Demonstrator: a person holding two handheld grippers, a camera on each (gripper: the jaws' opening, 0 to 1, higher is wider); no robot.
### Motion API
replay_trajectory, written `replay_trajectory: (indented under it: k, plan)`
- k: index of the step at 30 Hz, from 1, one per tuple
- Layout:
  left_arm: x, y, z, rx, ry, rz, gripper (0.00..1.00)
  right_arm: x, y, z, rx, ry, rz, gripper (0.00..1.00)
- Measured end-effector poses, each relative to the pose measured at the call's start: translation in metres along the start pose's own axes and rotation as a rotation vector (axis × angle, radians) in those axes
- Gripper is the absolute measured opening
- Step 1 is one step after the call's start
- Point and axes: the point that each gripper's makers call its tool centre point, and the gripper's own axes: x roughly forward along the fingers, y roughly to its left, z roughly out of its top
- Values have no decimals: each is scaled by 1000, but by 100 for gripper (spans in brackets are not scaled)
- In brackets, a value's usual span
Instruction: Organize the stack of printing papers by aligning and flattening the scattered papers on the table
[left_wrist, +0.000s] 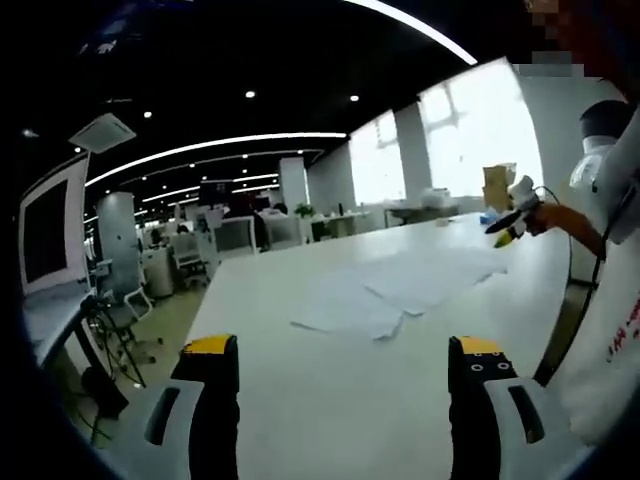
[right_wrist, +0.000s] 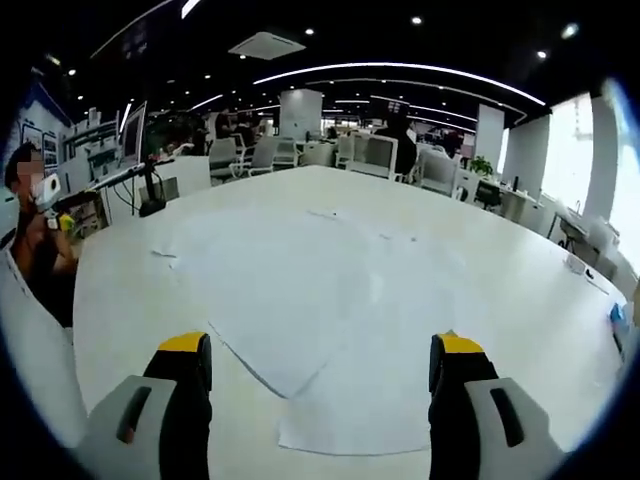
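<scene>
Both my grippers, left (left_wrist: 343, 375) and right (right_wrist: 320, 370), are spread wide, holding nothing; loose papers (right_wrist: 330, 300) lie mid-frame on the table (right_wrist: 520, 300).

No print, label or number can be read anywhere. There are red marks on the white sleeve (left_wrist: 615, 345) at the right edge of the left gripper view — too blurred to make out. The scattered papers (right_wrist: 330, 300) on the white table (right_wrist: 500, 290) look blank.
</scene>
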Motion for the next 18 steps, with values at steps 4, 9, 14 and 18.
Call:
replay_trajectory:
  k: [4, 9, 14, 18]
  plan:
    - [3, 4, 2, 8, -3, -2, 89, 0, -2, 1, 15, -8, -10, 85]
    - [11, 8, 9, 16, -18, -9, 88, 4, -7, 2, 32, -3, -18, 85]
    - [20, 6, 6, 24, -9, -22, 88, 8, -3, -1, 24, 13, -6, 85]
    - [28, 6, 3, 17, 3, -40, 88, 11, -2, -3, 29, 13, -4, 85]
